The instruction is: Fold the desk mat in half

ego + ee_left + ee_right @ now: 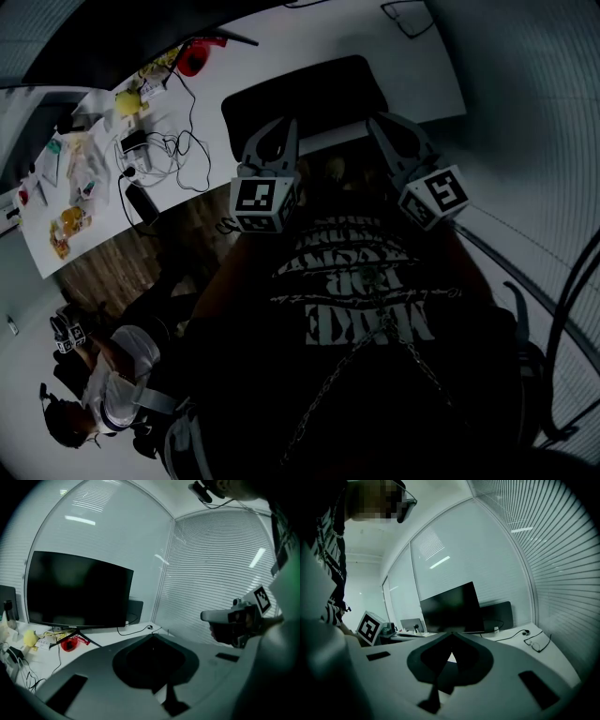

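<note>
Atop white desk [424,67], desk mat [319,94] lies beneath left tongs [279,127] and right tongs [380,124].

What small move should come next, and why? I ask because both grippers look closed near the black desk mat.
Probably open both jaws. The left gripper and right gripper are shut and empty by the near edge of the black rectangular desk mat, which lies unfolded on the white desk; shut jaws cannot take that edge.
</note>
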Available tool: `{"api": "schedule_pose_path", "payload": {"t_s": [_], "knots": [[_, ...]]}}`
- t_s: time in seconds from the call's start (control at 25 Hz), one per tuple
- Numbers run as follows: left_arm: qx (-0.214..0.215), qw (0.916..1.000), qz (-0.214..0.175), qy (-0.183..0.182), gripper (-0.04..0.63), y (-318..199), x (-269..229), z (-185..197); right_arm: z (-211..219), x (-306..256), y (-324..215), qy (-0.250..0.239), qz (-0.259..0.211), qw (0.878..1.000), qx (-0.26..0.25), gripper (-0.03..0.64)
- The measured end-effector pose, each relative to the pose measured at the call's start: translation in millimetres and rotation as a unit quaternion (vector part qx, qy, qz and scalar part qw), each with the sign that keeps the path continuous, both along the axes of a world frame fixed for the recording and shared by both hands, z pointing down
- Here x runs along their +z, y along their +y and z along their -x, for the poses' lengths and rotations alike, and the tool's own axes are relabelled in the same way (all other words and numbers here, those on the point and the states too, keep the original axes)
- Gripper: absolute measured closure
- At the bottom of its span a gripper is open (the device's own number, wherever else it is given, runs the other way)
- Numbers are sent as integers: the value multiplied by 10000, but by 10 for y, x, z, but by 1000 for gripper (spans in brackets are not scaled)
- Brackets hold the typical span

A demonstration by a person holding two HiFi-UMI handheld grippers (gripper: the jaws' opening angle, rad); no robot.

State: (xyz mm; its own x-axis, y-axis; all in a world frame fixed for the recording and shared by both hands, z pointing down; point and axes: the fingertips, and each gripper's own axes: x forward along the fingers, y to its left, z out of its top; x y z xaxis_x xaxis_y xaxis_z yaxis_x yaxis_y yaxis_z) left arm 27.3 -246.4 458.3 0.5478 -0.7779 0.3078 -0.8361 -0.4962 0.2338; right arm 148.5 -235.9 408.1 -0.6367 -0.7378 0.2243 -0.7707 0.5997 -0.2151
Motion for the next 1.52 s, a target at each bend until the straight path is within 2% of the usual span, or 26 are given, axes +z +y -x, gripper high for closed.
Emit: {"api": "schedule_pose_path", "payload": {"t_s": [0.16, 0.24, 0.44, 0.72, 0.84, 0.96, 1.28, 1.4, 1.52], "knots": [[-232, 9995, -193, -55, 588, -227, -149, -77, -184, -134, -248, -59, -106, 9999, -90, 617], [-351, 9992, -168, -99, 588, -311, -160, -83, -237, -172, -354, -153, -81, 9998, -116, 617], [-371, 9990, -208, -156, 588, -330, -152, -52, -328, -102, -398, -141, 63, 9999, -75, 617], [-525, 9984, 183, -136, 588, -524, 97, 158, -202, 124, -670, -17, 413, 9991, -128, 617], [-551, 9983, 164, -90, 588, -725, 104, 264, -131, 234, -805, 53, 614, 9981, -61, 617], [-398, 9991, 124, -84, 588, -963, 115, 267, -91, 290, -956, 136, 698, 9975, -4, 617], [328, 9983, 412, -238, 588, -1401, 351, 73, -185, 532, -1399, 339, 926, 9944, 371, 617], [712, 9944, 676, -389, 588, -1532, 604, -96, -331, 810, -1527, 644, 1147, 9902, 463, 615], [1206, 9851, 1103, -531, 588, -1621, 955, -345, -502, 1214, -1650, 1042, 1517, 9815, 537, 614]]}}
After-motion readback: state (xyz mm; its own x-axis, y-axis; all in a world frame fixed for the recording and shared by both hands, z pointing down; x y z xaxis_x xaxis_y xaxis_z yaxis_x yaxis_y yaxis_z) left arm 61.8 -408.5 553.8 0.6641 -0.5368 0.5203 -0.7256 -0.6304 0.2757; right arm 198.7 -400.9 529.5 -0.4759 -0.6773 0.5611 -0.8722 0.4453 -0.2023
